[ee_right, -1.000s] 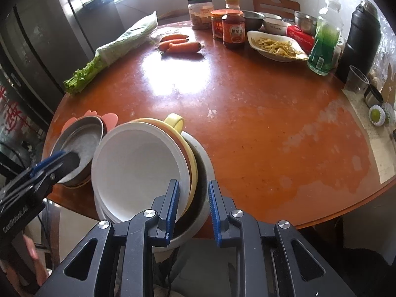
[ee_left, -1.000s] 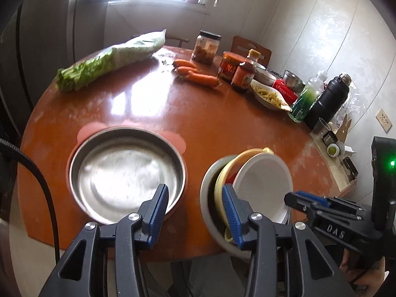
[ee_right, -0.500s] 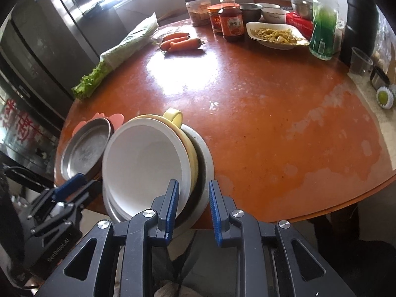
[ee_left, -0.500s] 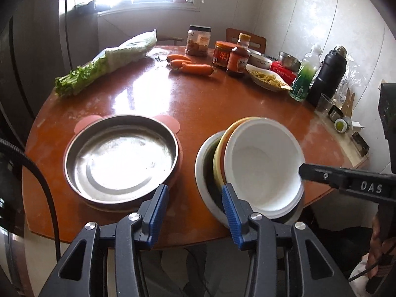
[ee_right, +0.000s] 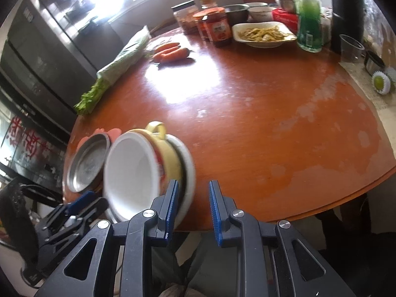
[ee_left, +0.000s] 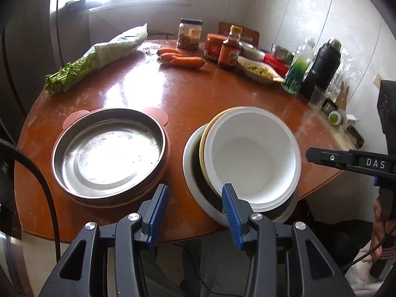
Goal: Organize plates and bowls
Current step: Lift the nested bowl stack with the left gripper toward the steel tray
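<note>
Tabletop (ee_left: 198,104): round, orange-brown, filling mid-frame.
Steel plate (ee_left: 109,152): lower left of the left view, seated on a pink mat (ee_left: 158,115).
Bowl stack: lower centre-right, at the near edge. Grey dish (ee_left: 191,163) beneath, yellow bowl (ee_right: 170,158) within, white bowl (ee_left: 255,158) uppermost, tilted.
Left claw (ee_left: 195,212): agape, empty, its right finger by the grey dish's near rim.
Right claw (ee_right: 193,210): parted, empty, beside the stack.
Advice: grip one rim squarely, lift straight, and steady the stack, which looks close to overhanging the edge.
</note>
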A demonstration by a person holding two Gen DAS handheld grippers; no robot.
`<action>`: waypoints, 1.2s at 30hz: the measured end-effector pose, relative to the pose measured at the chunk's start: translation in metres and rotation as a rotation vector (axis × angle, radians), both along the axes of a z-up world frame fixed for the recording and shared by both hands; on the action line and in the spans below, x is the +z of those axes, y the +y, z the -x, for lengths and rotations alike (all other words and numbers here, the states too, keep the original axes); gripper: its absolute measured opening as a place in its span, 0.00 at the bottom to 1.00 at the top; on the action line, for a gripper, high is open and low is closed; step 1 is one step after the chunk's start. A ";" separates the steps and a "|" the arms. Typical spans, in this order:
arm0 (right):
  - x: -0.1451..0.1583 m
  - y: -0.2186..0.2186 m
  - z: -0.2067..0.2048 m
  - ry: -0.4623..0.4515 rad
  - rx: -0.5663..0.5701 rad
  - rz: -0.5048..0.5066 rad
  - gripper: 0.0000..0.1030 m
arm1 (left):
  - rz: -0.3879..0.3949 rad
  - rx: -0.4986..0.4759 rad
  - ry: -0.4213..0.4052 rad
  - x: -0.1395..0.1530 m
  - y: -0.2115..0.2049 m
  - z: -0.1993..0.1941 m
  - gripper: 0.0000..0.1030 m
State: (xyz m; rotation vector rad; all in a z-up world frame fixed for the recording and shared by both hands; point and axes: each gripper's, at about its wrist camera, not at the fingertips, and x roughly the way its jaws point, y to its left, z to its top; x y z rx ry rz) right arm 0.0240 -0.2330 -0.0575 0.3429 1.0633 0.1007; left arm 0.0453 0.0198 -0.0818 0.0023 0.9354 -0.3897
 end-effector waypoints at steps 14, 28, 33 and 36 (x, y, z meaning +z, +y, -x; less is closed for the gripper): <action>-0.018 -0.006 -0.014 0.045 0.035 -0.053 0.25 | 0.180 0.001 0.136 0.001 0.007 -0.027 0.44; -0.017 0.010 -0.016 0.045 0.078 -0.037 0.25 | 0.210 0.049 0.261 -0.006 0.015 -0.041 0.44; -0.018 0.011 -0.020 0.050 0.078 -0.027 0.25 | 0.212 0.037 0.274 -0.006 0.007 -0.048 0.44; -0.023 0.011 -0.023 0.067 0.077 -0.018 0.25 | 0.173 0.029 0.277 -0.007 -0.001 -0.051 0.44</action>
